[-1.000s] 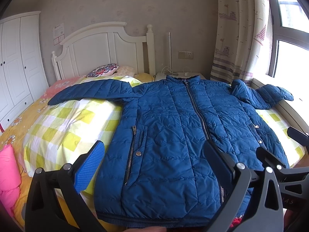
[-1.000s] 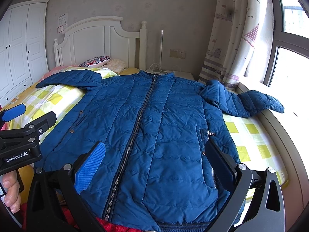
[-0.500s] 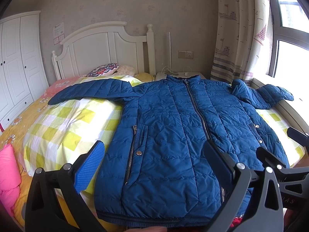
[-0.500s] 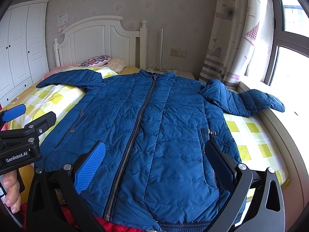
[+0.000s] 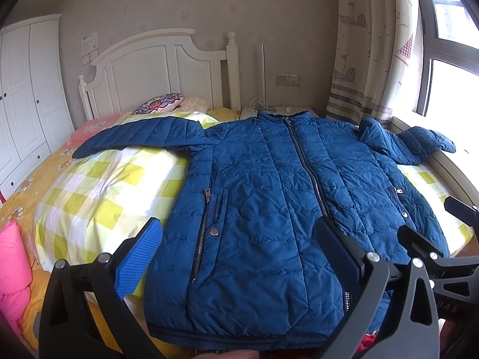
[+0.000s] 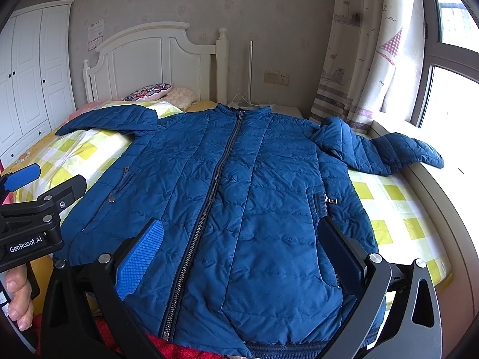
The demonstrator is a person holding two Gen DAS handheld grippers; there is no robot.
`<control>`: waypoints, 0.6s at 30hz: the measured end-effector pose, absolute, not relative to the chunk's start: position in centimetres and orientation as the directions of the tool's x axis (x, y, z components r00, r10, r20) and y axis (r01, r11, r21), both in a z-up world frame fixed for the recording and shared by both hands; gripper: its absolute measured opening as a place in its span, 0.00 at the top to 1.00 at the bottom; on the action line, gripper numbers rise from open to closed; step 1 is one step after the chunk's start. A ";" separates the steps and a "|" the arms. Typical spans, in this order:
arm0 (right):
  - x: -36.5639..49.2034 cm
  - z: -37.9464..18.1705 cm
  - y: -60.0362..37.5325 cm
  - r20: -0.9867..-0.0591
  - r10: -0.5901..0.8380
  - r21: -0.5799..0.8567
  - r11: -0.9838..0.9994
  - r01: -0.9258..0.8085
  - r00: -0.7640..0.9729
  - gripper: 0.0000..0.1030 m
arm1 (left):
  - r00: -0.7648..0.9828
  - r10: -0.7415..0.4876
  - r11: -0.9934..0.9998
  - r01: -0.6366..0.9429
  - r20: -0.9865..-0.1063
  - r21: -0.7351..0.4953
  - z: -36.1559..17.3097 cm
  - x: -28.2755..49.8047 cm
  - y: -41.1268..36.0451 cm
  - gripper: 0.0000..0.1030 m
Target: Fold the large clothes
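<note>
A large blue quilted jacket [image 5: 269, 197] [image 6: 239, 197] lies flat and zipped up on the bed, front side up. One sleeve stretches out to the left [image 5: 140, 136], the other is bent at the right by the window [image 6: 383, 152]. My left gripper [image 5: 236, 251] hovers open above the jacket's lower left part, near the hem. My right gripper [image 6: 242, 251] hovers open above the lower right part. Neither holds any cloth. The left gripper's body [image 6: 33, 218] shows at the left edge of the right wrist view, with a hand [image 6: 18, 299] on its handle.
A yellow-checked quilt [image 5: 98, 191] covers the bed under the jacket. A white headboard [image 5: 155, 68] and pillows [image 5: 158, 104] stand at the far end. A pink cushion [image 5: 12, 263] lies at the near left. A window sill [image 6: 443, 197] and curtain [image 6: 353, 59] border the right side.
</note>
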State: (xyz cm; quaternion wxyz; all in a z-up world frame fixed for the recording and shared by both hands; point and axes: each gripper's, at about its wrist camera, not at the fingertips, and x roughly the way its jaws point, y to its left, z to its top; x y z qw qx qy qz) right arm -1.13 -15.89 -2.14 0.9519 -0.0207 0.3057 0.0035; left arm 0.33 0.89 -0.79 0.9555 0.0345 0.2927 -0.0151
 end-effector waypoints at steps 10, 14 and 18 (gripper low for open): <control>5.8 -3.2 -25.4 -0.641 0.009 0.137 0.985 0.103 0.768 0.04 | 0.755 -0.133 0.989 0.140 -0.642 -0.040 -4.6 10.8 1.6 0.02; 11.2 -5.1 -34.4 -0.686 -0.105 0.191 0.929 0.318 0.720 0.04 | 0.672 -0.029 0.990 0.123 -0.740 0.072 -8.3 19.3 1.3 0.02; 16.3 -7.0 -43.3 -0.720 -0.229 0.189 0.844 0.503 0.655 0.04 | 0.621 0.002 0.987 0.123 -0.784 0.100 -10.7 24.8 1.6 0.02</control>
